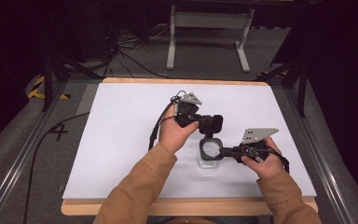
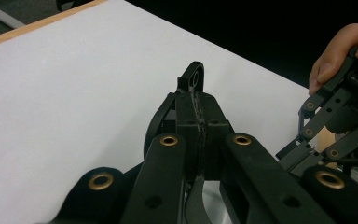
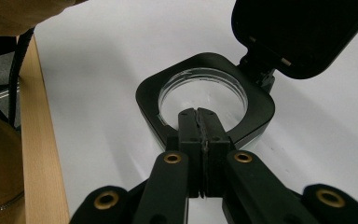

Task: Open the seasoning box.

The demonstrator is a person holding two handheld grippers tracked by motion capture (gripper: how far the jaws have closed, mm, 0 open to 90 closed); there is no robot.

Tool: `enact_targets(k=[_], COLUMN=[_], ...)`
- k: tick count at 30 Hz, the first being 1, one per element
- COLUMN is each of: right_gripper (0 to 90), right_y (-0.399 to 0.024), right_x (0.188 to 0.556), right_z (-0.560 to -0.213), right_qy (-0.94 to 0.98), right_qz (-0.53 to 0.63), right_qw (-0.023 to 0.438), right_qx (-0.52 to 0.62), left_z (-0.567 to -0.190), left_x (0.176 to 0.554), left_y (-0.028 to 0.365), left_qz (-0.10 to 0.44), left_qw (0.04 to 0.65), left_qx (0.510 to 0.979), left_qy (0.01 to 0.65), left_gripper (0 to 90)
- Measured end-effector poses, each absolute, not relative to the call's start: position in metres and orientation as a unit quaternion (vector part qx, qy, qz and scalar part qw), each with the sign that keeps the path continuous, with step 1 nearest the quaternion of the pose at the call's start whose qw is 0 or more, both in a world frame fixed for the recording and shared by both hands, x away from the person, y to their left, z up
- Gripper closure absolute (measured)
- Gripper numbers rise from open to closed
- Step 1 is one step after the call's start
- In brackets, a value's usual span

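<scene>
White paper covers the table (image 1: 121, 140), with dark floor and cables beyond. At the left, the left gripper (image 2: 200, 100) is clamped on the raised black flip lid (image 1: 212, 123) of a clear container (image 1: 210, 161) near the table's middle. At the right, the right gripper (image 3: 199, 116) is pinched tight on the container's black collar (image 3: 256, 109).

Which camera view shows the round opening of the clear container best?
The right gripper view: the container's round opening is large and seen from above, with its black collar and the hinged lid flipped open. The high view shows it small, between the hands. In the left gripper view I cannot make it out.
</scene>
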State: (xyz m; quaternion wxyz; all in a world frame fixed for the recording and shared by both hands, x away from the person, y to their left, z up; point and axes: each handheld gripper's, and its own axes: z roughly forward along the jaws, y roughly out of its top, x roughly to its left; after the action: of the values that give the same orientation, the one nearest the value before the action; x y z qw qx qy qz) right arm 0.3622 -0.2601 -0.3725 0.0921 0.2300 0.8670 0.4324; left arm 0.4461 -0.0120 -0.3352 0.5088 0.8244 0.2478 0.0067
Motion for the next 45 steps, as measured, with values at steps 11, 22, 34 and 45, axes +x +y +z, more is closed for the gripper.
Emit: enact_targets(k=[11,22,34,45], right_gripper=[90.0,77.5,64.9,58.3], right_y=[-0.261,-0.263,-0.277,-0.284], right_x=[0.363,0.367,0.385,0.405], right_z=[-0.372,-0.365,-0.343,-0.337], right_qy=[0.867,0.864,0.86,0.865], right_qz=[0.433,0.443,0.452,0.432], right_qw=[0.085,0.075,0.063,0.078], right_qx=[0.23,0.228,0.23,0.245], left_z=[-0.333,-0.319,-0.309,-0.317], left_x=[0.443,0.425,0.401,0.388], left_y=[-0.012,0.002,0.049,0.106], left_qz=[0.008,0.024,0.05,0.076], left_qw=[0.504,0.502,0.499,0.486], left_qx=[0.83,0.84,0.836,0.824], left_qy=[0.239,0.202,0.222,0.28], left_gripper=[87.0,76.4,68.9,62.7])
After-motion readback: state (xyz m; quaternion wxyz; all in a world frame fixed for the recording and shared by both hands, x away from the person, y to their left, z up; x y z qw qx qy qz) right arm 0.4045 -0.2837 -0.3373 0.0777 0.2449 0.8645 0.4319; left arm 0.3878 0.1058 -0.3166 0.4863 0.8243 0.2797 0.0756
